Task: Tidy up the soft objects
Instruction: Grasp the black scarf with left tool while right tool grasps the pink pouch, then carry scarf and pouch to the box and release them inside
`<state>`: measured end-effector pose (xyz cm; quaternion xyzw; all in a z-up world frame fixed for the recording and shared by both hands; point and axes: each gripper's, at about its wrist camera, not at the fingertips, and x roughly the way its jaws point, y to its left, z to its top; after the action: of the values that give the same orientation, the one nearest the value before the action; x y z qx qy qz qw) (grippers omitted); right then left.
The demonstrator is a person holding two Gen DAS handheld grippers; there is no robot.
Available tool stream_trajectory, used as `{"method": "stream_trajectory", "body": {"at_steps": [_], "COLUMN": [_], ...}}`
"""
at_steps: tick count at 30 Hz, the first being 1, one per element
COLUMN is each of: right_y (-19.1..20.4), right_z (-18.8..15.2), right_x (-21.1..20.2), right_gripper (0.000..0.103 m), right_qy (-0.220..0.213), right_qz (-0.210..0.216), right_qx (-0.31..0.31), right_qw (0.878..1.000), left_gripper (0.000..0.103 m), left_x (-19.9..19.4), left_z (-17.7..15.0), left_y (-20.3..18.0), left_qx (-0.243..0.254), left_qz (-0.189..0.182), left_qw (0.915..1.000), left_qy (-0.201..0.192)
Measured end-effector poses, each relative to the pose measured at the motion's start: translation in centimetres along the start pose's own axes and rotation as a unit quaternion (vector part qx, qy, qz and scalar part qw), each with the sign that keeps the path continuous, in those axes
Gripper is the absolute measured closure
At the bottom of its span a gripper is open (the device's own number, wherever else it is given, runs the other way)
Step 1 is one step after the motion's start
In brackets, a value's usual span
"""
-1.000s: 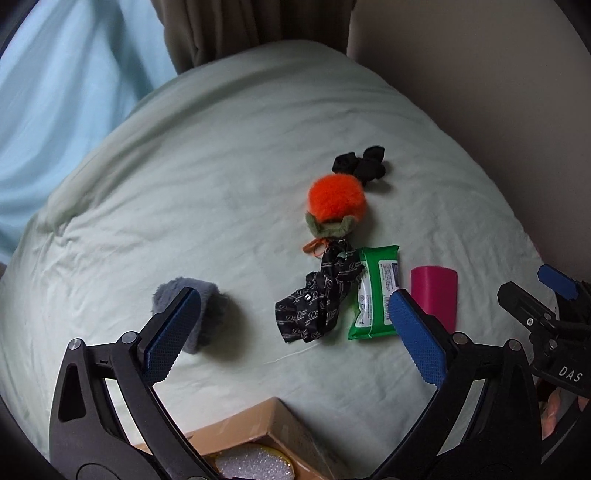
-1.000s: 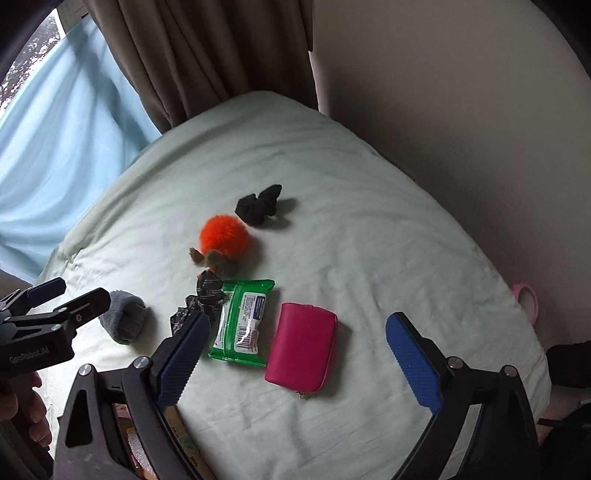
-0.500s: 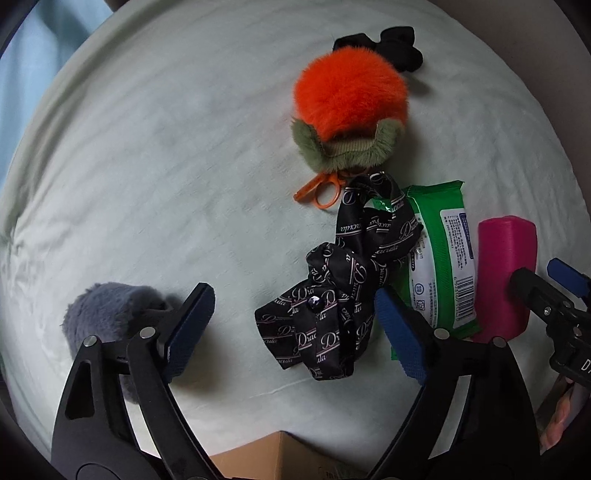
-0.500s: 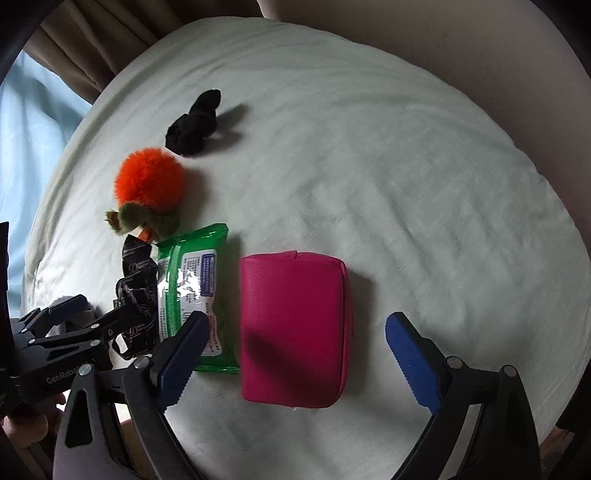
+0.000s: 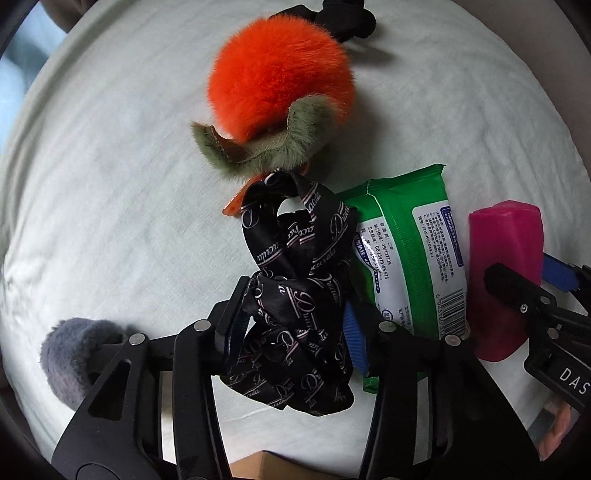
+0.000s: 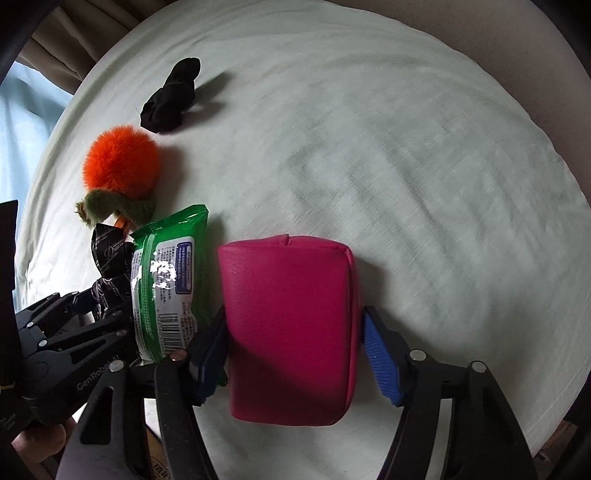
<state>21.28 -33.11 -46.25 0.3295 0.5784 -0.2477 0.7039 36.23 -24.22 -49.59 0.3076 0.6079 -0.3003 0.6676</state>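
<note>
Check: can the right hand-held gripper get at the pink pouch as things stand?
Probably yes. The right hand-held gripper already straddles the pink pouch, its jaws just closing in; nothing lies on top. The wipes pack crowds the left finger.

- My left gripper [image 5: 291, 325] points down at the pale sheet [image 5: 110, 177]; its jaws have just been closing and now pinch the black printed scarf [image 5: 295, 295].
- The orange pompom [image 5: 277, 74] with its green fuzzy collar lies just beyond the scarf, touching its far loop.
- A black bundle of cloth [image 5: 347, 18] peeks out past the pompom.
- The green wipes pack [image 5: 410, 251] lies right of the scarf, touching it.
- The pink pouch [image 5: 506, 266] sits beyond the wipes, with my right gripper [image 5: 532, 284] over it.
- A grey fuzzy thing [image 5: 74, 354] lies left of the scarf, well apart.
</note>
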Motion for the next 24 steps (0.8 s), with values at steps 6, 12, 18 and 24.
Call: {"method": "stream_trajectory", "body": {"at_steps": [6,12,18,24], "right_y": [-1.3,-2.5,-3.3,-2.0], "right_z": [0.0,-0.3,-0.9,-2.4], "right_x": [-0.7,-2.5,-6.3,-12.8], "right_gripper": [0.051,0.056,0.056,0.057], "right_qy": [-0.002,-0.014,-0.033,-0.069], "right_qz": [0.008,0.013,0.022,0.042], "right_qx": [0.000,-0.008,-0.022,-0.065], "right_qw": [1.000,1.000,0.999,0.995], "left_gripper": [0.068,0.069,0.069,0.069], "left_x": [-1.4,-4.8,-11.4,-19.4], "left_z": [-0.6,-1.8,-4.0,-7.7], "left_y": [0.2,0.0,-0.1,-0.5], "left_qx": [-0.007,-0.026,-0.051,-0.095], "left_qz": [0.001,0.002,0.002,0.000], "left_qw": [1.0000,0.9994,0.9975,0.9910], "left_qy": [-0.007,-0.022,-0.048,-0.095]}}
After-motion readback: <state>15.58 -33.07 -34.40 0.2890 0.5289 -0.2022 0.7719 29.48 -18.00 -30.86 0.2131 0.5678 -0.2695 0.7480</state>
